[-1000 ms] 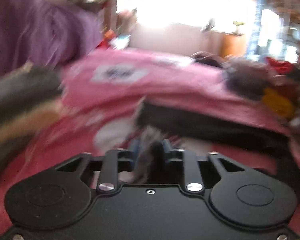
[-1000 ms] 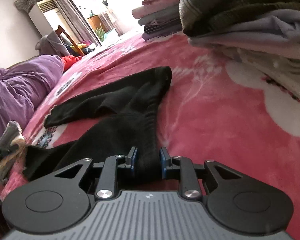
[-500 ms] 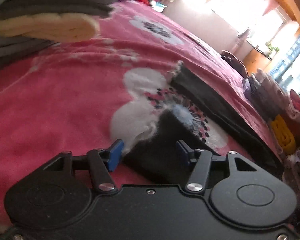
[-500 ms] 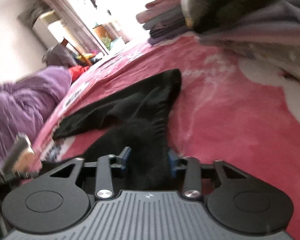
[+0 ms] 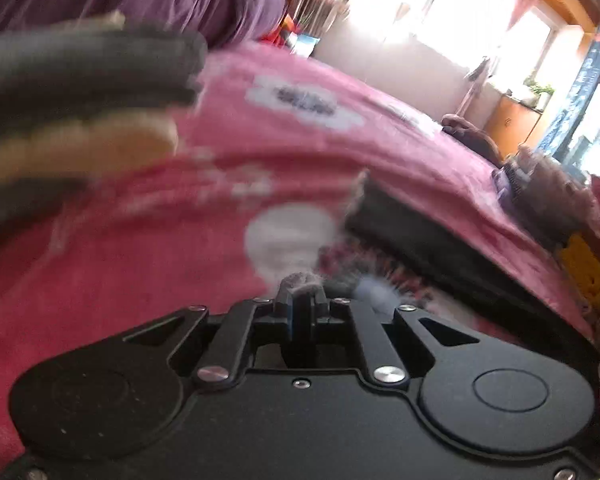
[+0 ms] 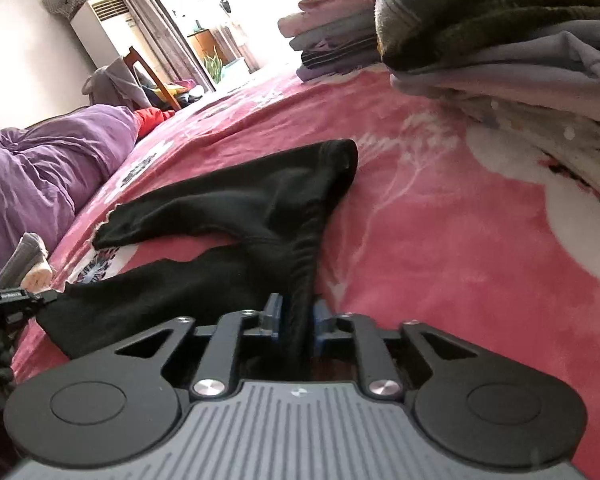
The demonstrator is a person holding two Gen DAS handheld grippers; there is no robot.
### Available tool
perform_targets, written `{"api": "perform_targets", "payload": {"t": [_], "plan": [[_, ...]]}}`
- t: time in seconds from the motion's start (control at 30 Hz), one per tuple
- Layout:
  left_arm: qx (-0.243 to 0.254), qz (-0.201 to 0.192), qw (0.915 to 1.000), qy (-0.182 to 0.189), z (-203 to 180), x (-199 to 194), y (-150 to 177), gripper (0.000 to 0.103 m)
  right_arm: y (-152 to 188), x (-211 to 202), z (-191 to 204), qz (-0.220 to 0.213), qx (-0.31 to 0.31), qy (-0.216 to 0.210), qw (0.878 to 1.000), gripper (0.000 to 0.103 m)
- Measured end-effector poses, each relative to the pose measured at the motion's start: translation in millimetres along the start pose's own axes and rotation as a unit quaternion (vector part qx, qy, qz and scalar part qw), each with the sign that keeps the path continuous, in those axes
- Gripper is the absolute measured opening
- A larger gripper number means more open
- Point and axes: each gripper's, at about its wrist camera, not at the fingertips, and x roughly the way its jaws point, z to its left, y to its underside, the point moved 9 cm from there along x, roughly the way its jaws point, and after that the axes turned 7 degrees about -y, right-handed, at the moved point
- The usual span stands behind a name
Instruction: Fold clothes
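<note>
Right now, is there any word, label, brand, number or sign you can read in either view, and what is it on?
None can be read.
Small mark on the right gripper housing, at its top centre: a tiny emblem, no letters legible.
Label on the black device at the left edge of the right wrist view: light lettering, too small and blurred to read.
Dark print on the white patches of the pink blanket: motion-blurred, not readable as text.

A bed covered by a pink fleece blanket with white flower prints carries everything. Directly on it lie a limp black garment, stacks of folded clothes, and a rumpled purple quilt at the far side.
</note>
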Motion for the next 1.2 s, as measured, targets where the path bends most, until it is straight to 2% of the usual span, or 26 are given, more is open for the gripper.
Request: {"api": "perform_targets", "payload": {"t": [0.07, 0.13, 0.17, 0.23, 0.33, 0.37, 0.43, 0.47, 0.53, 0.57, 0.63, 0.7, 0.73, 0.77, 0.83, 0.9, 0.97, 1.03, 1.07, 1.1, 1.13, 1.2], "plan": [[-0.005, -0.026, 0.9995, 0.017, -2, -11, -8, 0.003, 1, 1, 1, 0.005, -0.005, -0.004, 1.000, 0.024], [-0.012, -0.069, 0.9965, 0.046, -6, -32, -19, 0.004, 4, 4, 8, 0.021, -0.054, 0.011, 0.998, 0.023], [-0.005, -0.085, 0.9952, 0.050, -6, -39, -23, 0.004, 6, 4, 11, 0.025, -0.070, 0.017, 0.997, 0.022], [0.004, -0.061, 0.9977, 0.031, -2, -32, -18, 0.004, 8, 4, 12, 0.032, -0.080, 0.021, 0.996, 0.022], [0.002, 0.014, 0.9997, -0.018, 18, -1, 8, 0.005, 7, 0, 9, 0.038, -0.080, 0.014, 0.996, 0.023], [0.007, 0.015, 0.9996, -0.022, 19, 1, 10, 0.006, 7, -1, 8, 0.039, -0.079, 0.011, 0.996, 0.024], [0.026, 0.002, 0.9994, -0.023, 15, -5, 7, 0.006, 7, -3, 10, 0.044, -0.083, 0.008, 0.996, 0.026], [0.036, -0.004, 0.9991, -0.023, 13, -7, 5, 0.009, 6, -5, 12, 0.049, -0.096, 0.009, 0.994, 0.029], [0.057, -0.018, 0.9966, -0.057, 17, -11, 1, 0.020, 3, -12, 15, 0.048, -0.127, 0.031, 0.990, 0.039], [0.068, -0.025, 0.9942, -0.079, 20, -13, -1, 0.022, 0, -17, 16, 0.041, -0.143, 0.047, 0.988, 0.047], [0.102, -0.074, 0.9861, -0.108, 16, -29, -13, 0.022, -9, -26, 26, 0.013, -0.198, 0.083, 0.977, 0.049], [0.125, -0.100, 0.9842, -0.075, -10, -40, -18, 0.022, -16, -29, 44, -0.012, -0.248, 0.093, 0.964, 0.048], [0.134, -0.110, 0.9834, -0.053, -24, -45, -19, 0.022, -17, -24, 55, -0.019, -0.251, 0.067, 0.965, 0.048], [0.143, -0.104, 0.9841, -0.019, -44, -45, -14, 0.022, -17, -18, 65, -0.022, -0.254, 0.043, 0.966, 0.046], [0.158, -0.068, 0.9827, 0.069, -91, -39, 6, 0.022, -10, 8, 83, -0.004, -0.259, 0.000, 0.966, 0.038], [0.203, -0.042, 0.9683, 0.140, -143, -36, 37, 0.022, 0, 34, 89, 0.018, -0.283, -0.006, 0.959, 0.035], [0.258, -0.002, 0.9473, 0.189, -184, -32, 73, 0.022, 12, 54, 90, 0.043, -0.303, -0.005, 0.952, 0.037], [0.336, 0.073, 0.9175, 0.200, -209, -17, 121, 0.025, 26, 54, 87, 0.075, -0.318, -0.015, 0.945, 0.038], [0.371, 0.076, 0.9044, 0.196, -211, -16, 135, 0.025, 32, 53, 86, 0.088, -0.326, -0.020, 0.941, 0.038], [0.400, 0.051, 0.8945, 0.193, -212, -21, 140, 0.025, 35, 46, 86, 0.091, -0.337, -0.023, 0.937, 0.038], [0.410, 0.045, 0.8901, 0.195, -212, -26, 141, 0.025, 37, 40, 87, 0.092, -0.346, -0.026, 0.933, 0.038], [0.397, 0.055, 0.8924, 0.206, -207, -29, 136, 0.027, 39, 31, 84, 0.082, -0.346, -0.032, 0.934, 0.037]]}}
